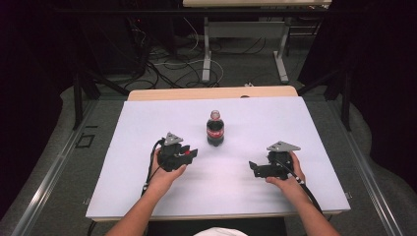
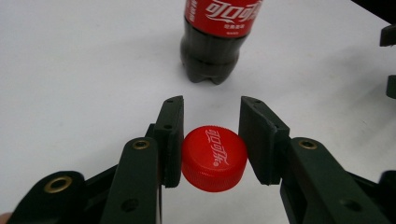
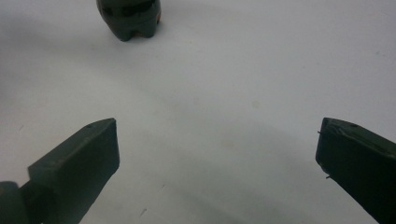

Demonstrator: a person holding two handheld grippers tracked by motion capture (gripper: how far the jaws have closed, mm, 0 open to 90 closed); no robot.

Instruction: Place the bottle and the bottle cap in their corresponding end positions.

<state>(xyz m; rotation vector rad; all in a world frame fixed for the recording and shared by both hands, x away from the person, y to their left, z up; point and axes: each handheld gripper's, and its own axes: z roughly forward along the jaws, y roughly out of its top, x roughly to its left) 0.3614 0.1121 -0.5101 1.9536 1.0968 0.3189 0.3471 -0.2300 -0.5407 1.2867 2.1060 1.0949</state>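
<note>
A dark cola bottle with a red label stands upright at the middle of the white tabletop. Its base also shows in the left gripper view and the right gripper view. My left gripper sits just left of the bottle and is shut on a red bottle cap, which is held flat between the pads of that left gripper, top face up. My right gripper rests right of the bottle, pointing left. The right gripper is open wide with bare table between its jaws.
The wooden table edge runs behind the white surface. Beyond it are floor cables and the legs of another desk. The other gripper's jaws peek in at the right edge of the left gripper view.
</note>
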